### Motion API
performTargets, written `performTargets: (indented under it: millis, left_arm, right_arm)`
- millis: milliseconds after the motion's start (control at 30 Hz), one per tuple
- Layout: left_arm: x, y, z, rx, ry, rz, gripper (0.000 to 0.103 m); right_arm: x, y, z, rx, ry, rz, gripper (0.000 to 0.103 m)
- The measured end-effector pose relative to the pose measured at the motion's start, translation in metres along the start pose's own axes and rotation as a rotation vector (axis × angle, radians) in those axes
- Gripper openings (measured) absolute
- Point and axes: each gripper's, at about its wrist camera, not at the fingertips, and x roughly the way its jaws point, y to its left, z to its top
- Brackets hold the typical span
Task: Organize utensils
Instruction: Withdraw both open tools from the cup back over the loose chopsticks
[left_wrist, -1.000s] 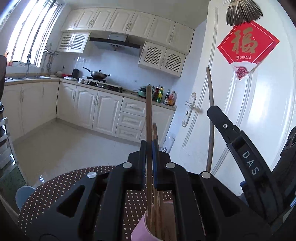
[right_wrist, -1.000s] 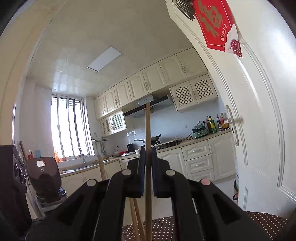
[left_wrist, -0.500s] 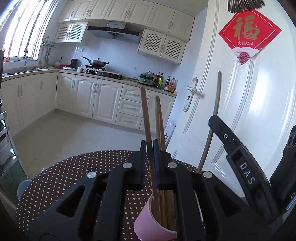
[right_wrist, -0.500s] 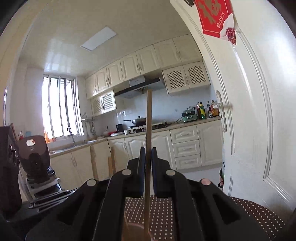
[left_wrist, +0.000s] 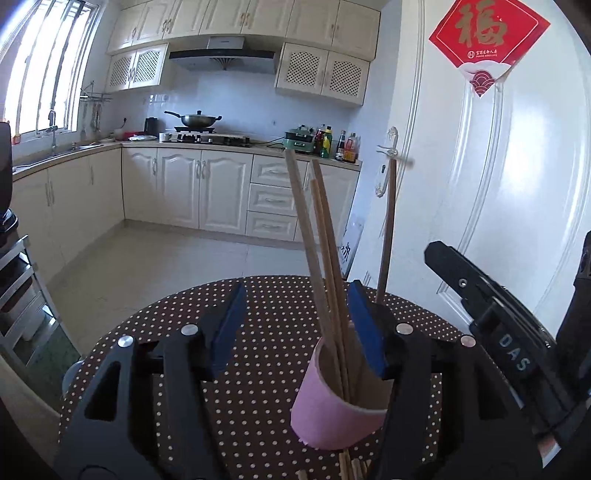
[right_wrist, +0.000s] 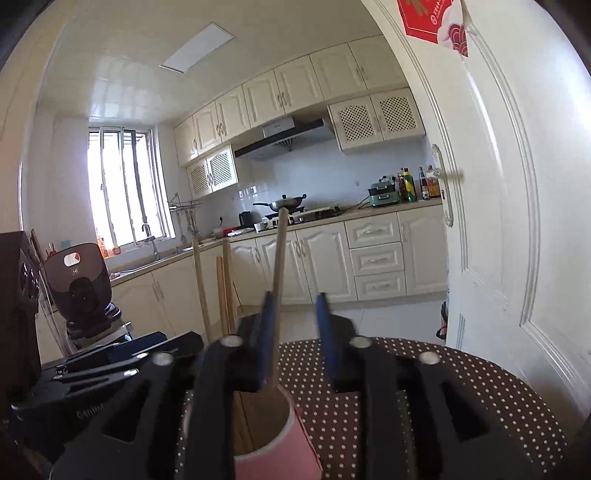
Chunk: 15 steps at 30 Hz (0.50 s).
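A pink cup stands on the round dotted table and holds several wooden chopsticks. My left gripper is open, its jaws spread on either side of the chopsticks above the cup. One more chopstick stands to the right, by the other gripper's black body. In the right wrist view my right gripper is open over the pink cup. A chopstick leans in the cup against the left jaw. Other chopsticks stand to the left.
A white door with a red paper sign stands close on the right. Kitchen cabinets and a stove with a wok lie across the floor. A dark appliance sits on a rack at the left.
Both grippers have opened and let go of their chopsticks, which now rest in the pink cup. Both views have tilted down towards the table.
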Motion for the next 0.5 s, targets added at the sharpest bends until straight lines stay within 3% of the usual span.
performTargets:
  millis: [133,200,300,500]
  left_arm:
    - [-0.011,0.004,-0.009,-0.001,0.008,0.019,0.074]
    - [-0.015,0.005,-0.012,-0.003,0.008,0.087,0.086]
    - [-0.022,0.007,-0.02,0.005,0.03,0.105,0.089]
    - [-0.037,0.0,-0.031,0.046,0.073,0.105,0.094]
  right_arm:
    - [-0.018,-0.002,-0.003,-0.016,0.017,-0.018,0.078]
    - [-0.027,-0.003,-0.006,-0.024,0.046,-0.016,0.084]
    - [-0.04,0.0,-0.012,-0.053,0.104,-0.001,0.095]
    - [-0.072,0.003,-0.022,-0.047,0.153,0.015,0.095]
